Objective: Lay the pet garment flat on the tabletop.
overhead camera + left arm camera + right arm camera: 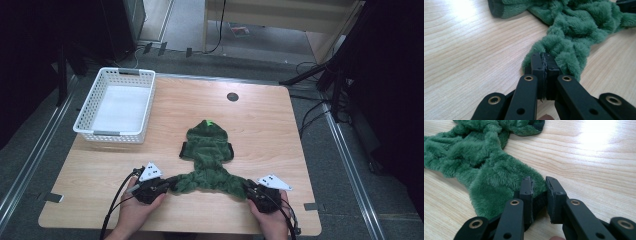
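A green fleece garment (pixel 207 150) with dark cuffs lies flat mid-table, its two lower ends spread toward the front edge. My left gripper (pixel 170 184) is at the left end. In the left gripper view its jaws stand pressed together on the fleece edge (pixel 564 55), so the left gripper (pixel 544 58) is shut on it. At the right end is my right gripper (pixel 248 187). In the right gripper view a gap stays between the jaws of the right gripper (pixel 539 182). The garment's dark-edged end (pixel 499 182) lies partly in that gap, against one pad (pixel 526 186).
A white perforated basket (pixel 90 100) stands at the table's back left. A round cable hole (pixel 232 97) is near the back edge. Bare wooden tabletop (pixel 270 130) surrounds the garment. Dark stands and cables flank the table on the floor.
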The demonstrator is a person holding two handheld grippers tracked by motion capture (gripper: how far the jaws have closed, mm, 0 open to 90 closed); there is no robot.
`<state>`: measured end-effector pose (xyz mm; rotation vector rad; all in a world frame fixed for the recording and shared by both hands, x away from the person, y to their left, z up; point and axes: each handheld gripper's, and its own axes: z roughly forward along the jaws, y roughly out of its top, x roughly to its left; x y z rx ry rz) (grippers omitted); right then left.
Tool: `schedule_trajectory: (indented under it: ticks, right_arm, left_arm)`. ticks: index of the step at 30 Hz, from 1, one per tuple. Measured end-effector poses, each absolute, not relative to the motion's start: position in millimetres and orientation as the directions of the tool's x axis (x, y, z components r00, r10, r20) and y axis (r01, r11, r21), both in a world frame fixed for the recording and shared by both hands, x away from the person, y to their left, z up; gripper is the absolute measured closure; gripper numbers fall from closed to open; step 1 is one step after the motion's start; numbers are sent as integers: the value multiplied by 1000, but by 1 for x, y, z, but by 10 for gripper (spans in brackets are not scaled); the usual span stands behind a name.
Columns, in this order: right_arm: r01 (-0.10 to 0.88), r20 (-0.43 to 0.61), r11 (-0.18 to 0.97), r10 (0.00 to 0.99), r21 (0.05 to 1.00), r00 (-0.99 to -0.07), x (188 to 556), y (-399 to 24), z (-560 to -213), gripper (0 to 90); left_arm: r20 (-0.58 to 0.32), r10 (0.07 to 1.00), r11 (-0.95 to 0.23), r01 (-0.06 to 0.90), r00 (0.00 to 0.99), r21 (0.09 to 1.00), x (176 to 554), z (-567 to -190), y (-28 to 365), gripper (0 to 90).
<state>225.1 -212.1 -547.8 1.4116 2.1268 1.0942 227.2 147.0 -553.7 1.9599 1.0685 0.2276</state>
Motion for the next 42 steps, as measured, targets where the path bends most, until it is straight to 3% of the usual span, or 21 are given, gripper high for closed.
schedule_trajectory:
  ticks: [3, 7, 10, 13, 19, 21, 24, 28, 42]
  right_arm:
    - [614, 133, 187, 890, 767, -436, 226, -213, -548, 749]
    - [604, 171, 153, 880, 782, -444, 227, -217, -545, 640]
    - [591, 177, 131, 884, 796, -433, 227, -222, -541, 531]
    - [576, 164, 129, 888, 807, -429, 228, -225, -539, 354]
    - [546, 168, 91, 898, 833, -406, 229, -232, -529, 141]
    - [536, 173, 82, 897, 840, -408, 229, -236, -525, 117]
    - [527, 178, 68, 899, 847, -400, 229, -244, -520, 0]
    - [534, 186, 41, 912, 845, -365, 232, -256, -516, 0]
    - [548, 170, 11, 945, 836, -278, 238, -303, -523, 0]
  left_arm:
    - [-238, 745, -248, 590, 623, 768, 226, -554, 148, 849]
    - [-265, 749, -209, 596, 607, 775, 227, -553, 153, 716]
    - [-259, 760, -182, 578, 596, 796, 225, -551, 160, 622]
    - [-247, 782, -150, 557, 573, 817, 223, -549, 168, 435]
    - [-217, 821, -112, 520, 529, 847, 220, -541, 184, 175]
    - [-213, 825, -104, 511, 523, 853, 218, -539, 190, 131]
    - [-222, 828, -82, 503, 515, 860, 216, -535, 200, 92]
    - [-201, 816, -106, 482, 541, 870, 214, -533, 214, 0]
    - [-225, 880, -14, 498, 418, 867, 210, -533, 279, 0]
